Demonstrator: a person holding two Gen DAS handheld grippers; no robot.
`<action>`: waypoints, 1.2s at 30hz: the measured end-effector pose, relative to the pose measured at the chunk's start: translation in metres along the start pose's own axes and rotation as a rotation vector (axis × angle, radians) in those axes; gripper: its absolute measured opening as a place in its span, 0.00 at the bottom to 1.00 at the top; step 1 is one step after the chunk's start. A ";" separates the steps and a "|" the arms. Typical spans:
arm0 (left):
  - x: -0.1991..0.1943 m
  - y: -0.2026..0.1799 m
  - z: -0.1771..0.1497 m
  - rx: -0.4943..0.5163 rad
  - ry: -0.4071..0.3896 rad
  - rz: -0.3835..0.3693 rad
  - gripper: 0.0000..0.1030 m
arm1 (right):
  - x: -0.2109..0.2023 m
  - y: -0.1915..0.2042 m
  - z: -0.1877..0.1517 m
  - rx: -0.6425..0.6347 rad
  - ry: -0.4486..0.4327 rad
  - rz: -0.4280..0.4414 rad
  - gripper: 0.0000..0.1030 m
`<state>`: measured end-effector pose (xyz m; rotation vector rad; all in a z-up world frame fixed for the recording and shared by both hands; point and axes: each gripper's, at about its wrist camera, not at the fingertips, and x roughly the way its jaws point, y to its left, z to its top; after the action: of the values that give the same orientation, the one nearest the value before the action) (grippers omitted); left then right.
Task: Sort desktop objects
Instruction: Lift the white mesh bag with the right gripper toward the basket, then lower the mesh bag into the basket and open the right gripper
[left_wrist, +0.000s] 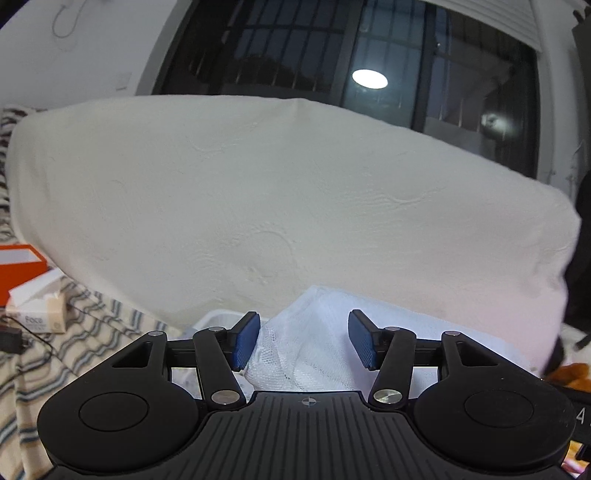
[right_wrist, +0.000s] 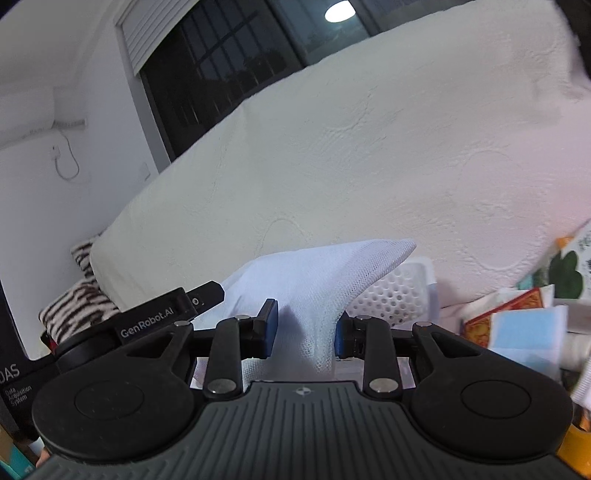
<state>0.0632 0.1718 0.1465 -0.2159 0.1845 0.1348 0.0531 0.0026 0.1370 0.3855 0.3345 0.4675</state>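
A white mesh bag (left_wrist: 314, 343) lies bunched between the blue pads of my left gripper (left_wrist: 304, 341), whose jaws stand wide apart; the left pad touches the mesh. In the right wrist view the same mesh bag (right_wrist: 310, 284) rises up between the pads of my right gripper (right_wrist: 304, 330), which are partly closed with the mesh against the right pad. My left gripper's body (right_wrist: 147, 317) shows at the left of that view. A white perforated basket (right_wrist: 391, 291) sits behind the mesh.
A large white mattress (left_wrist: 277, 192) stands close ahead. An orange box (left_wrist: 22, 266) and a tissue box (left_wrist: 40, 314) lie on striped cloth at the left. Books and packets (right_wrist: 517, 317) pile up at the right.
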 end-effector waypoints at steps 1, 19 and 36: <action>0.003 0.002 0.000 -0.005 0.002 0.006 0.65 | 0.004 0.001 0.000 -0.003 0.003 0.000 0.33; 0.080 0.017 -0.031 -0.012 0.122 0.069 0.66 | 0.066 -0.009 -0.015 -0.060 0.092 -0.091 0.38; 0.091 0.004 -0.047 0.079 0.137 0.073 0.64 | 0.076 -0.019 -0.022 -0.073 0.125 -0.137 0.40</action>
<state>0.1439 0.1756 0.0830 -0.1395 0.3340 0.1848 0.1150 0.0303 0.0924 0.2605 0.4610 0.3694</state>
